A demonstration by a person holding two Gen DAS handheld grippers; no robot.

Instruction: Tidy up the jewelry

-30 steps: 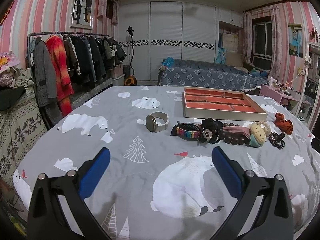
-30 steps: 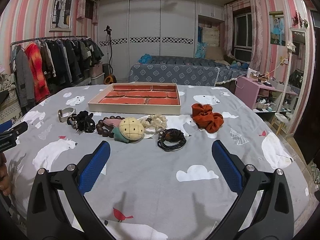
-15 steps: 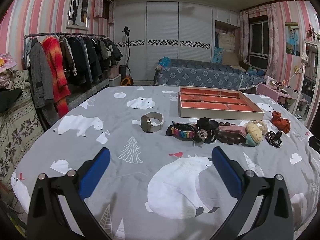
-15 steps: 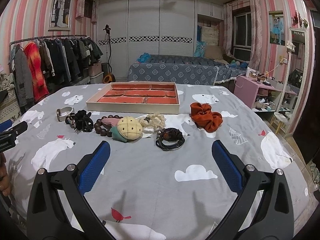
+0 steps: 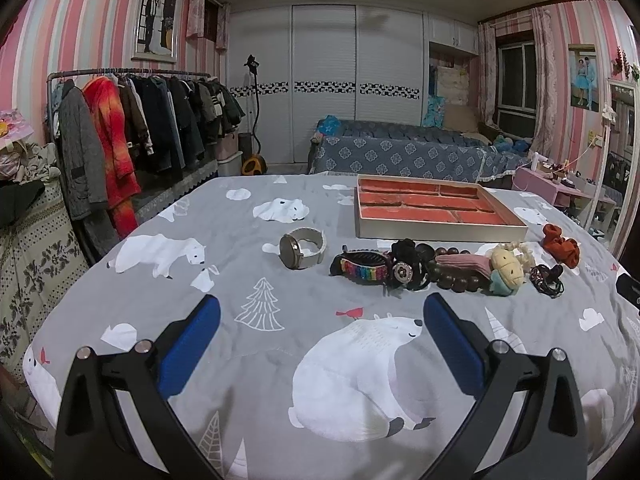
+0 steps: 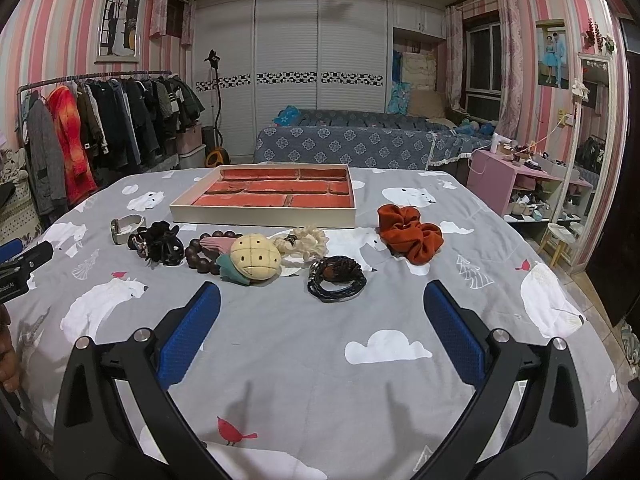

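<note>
A shallow tray with red compartments (image 5: 436, 210) (image 6: 272, 196) lies on the grey bear-print bedspread. In front of it lies a row of items: a grey watch (image 5: 302, 248) (image 6: 126, 228), a rainbow bracelet (image 5: 360, 266), a black flower clip (image 5: 406, 266) (image 6: 160, 240), dark wooden beads (image 5: 456, 278) (image 6: 200, 256), a yellow plush clip (image 5: 506, 270) (image 6: 254, 260), a cream scrunchie (image 6: 304, 240), a black braided bracelet (image 5: 546, 278) (image 6: 336, 278) and a rust scrunchie (image 5: 562, 240) (image 6: 412, 232). My left gripper (image 5: 320, 320) and right gripper (image 6: 320, 312) are open, empty, short of the row.
A clothes rack (image 5: 132, 128) stands to the left. A blue-covered bed (image 6: 360, 140) is behind the tray. A pink side table (image 6: 516, 184) and a mirror (image 6: 592, 152) are on the right. The left gripper's tip (image 6: 24, 260) shows at the right view's left edge.
Both grippers have drifted slightly; the items shifted a little leftward in both views. Nothing was picked up or moved on the bedspread.
</note>
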